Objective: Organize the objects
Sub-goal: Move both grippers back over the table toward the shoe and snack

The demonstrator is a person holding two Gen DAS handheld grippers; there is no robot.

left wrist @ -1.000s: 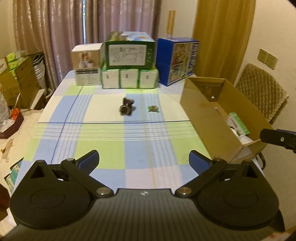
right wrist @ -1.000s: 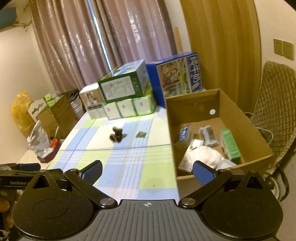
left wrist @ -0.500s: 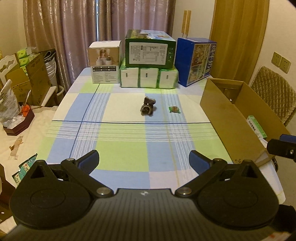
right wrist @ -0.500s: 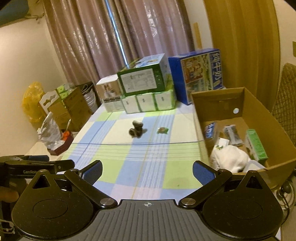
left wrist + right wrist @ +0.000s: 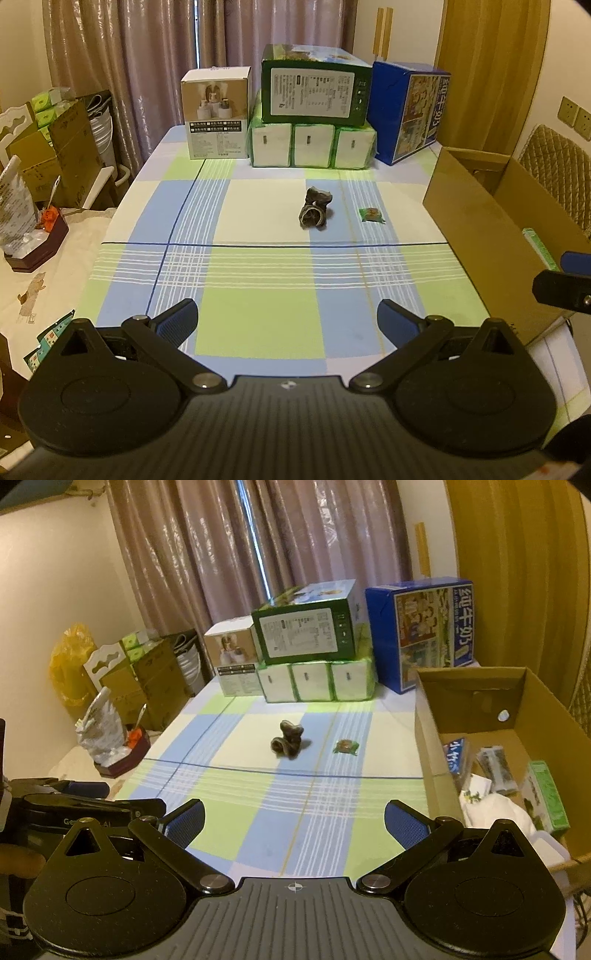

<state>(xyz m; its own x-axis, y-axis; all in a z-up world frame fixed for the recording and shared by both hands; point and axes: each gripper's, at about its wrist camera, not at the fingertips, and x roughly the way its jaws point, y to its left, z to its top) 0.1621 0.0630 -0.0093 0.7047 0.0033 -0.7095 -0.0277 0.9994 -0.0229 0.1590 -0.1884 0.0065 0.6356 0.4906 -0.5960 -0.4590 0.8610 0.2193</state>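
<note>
A dark rolled bundle [image 5: 315, 213] [image 5: 287, 738] lies mid-table on the checked cloth, with a small green packet [image 5: 371, 214] [image 5: 346, 746] just to its right. An open cardboard box [image 5: 491, 236] [image 5: 430, 738] stands at the table's right side, holding several packets and a white cloth. My left gripper [image 5: 288, 325] hangs open over the near end of the table with nothing between its fingers. My right gripper [image 5: 294, 819] is also open and empty, near the front edge beside the box; it also shows at the right edge of the left wrist view.
Stacked boxes line the far end: a white box [image 5: 218, 112], a green box [image 5: 314, 94] on tissue packs [image 5: 312, 146], and a blue carton [image 5: 410, 110]. A quilted chair [image 5: 557, 177] stands behind the cardboard box. Cartons and bags crowd the left side [image 5: 147, 675].
Both views have swung left and pulled back a little, bringing the table centre and the dark bundle more squarely ahead. Nothing on the table has moved, and both grippers stay open.
</note>
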